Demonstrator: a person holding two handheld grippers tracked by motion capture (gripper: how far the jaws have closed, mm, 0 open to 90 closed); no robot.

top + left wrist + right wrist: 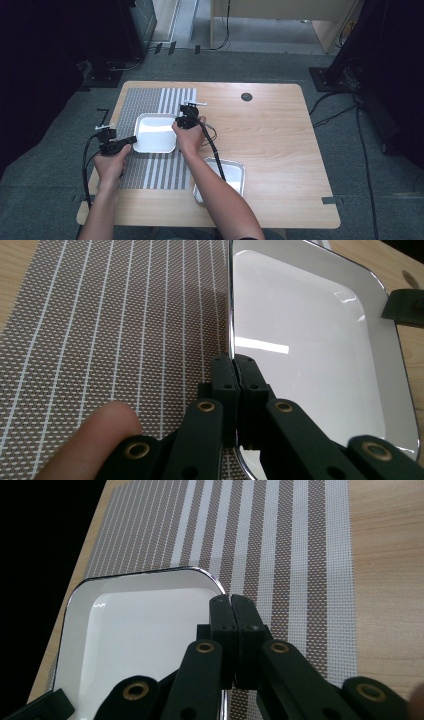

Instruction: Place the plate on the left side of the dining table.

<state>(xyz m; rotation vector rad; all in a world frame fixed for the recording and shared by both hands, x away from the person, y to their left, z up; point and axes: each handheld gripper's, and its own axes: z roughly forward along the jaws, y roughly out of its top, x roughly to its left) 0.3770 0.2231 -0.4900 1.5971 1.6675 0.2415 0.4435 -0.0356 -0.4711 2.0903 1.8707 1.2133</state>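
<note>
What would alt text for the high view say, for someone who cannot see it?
Two hand-held grippers pinch opposite rims of a white tray on a striped placemat: the left gripper at its left edge, the right gripper at its right edge. A second tray sits on the wooden table beside the right forearm.

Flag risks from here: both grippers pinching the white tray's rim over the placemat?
1. The left gripper and right gripper each pinch only the thin rim of the white tray; a pinch could slip.
2. Uneven lowering could tilt the tray.
3. A second tray lies under the right forearm; the arm could bump it.
</note>
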